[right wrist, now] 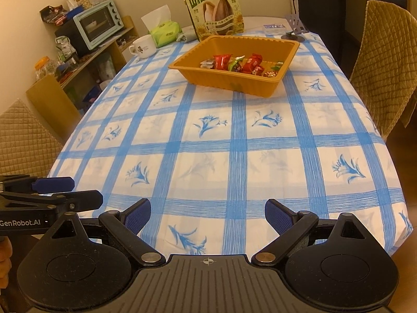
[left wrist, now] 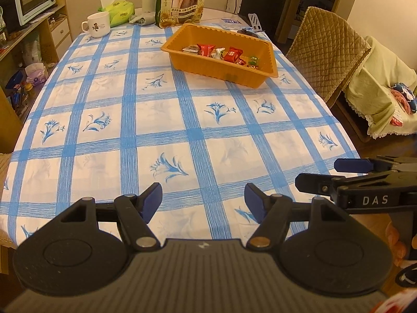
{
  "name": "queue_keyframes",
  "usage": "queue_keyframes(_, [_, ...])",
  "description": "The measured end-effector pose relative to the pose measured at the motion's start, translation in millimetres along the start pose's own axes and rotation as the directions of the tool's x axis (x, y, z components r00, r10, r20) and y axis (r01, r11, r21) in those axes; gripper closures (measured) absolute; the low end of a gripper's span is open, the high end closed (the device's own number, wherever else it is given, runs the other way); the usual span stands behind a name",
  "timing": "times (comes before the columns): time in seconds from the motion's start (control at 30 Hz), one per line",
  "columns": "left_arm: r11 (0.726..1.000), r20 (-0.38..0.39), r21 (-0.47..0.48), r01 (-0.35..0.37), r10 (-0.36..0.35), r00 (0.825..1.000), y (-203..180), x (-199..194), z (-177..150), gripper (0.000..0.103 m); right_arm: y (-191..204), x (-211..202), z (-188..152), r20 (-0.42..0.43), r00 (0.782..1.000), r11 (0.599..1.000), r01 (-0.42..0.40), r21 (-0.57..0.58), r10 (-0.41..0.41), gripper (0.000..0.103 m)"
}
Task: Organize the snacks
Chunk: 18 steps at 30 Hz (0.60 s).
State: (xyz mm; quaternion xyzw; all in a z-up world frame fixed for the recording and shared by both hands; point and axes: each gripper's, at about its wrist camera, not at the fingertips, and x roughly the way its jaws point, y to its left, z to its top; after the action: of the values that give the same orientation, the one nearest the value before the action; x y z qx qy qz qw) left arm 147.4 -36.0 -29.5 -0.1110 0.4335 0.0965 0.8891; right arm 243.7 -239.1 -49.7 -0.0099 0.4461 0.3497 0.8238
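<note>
Hovering at 6 o'clock: left gripper (left wrist: 204, 202) and right gripper (right wrist: 207, 217), both released, empty. Orange tray (right wrist: 263, 88) at 12 o'clock is holding wrapped snacks (right wrist: 234, 64); sorting apparently finishing; sunflower seed bag (right wrist: 215, 10) possibly next.

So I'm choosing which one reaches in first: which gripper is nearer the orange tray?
Neither clearly. The left gripper and right gripper hang side by side at the near table edge, both open, with the tray far across.
</note>
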Motion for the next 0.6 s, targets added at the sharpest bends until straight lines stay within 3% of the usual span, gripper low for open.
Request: queue_keyframes(0.6, [1.0, -0.005, 0.001, 0.001, -0.001, 1.0, 0.4, 2.6, -0.4, 0.035, 1.1, 0.8, -0.1, -0.004, 1.0, 1.0, 0.001, 0.004, -0.001, 0.009])
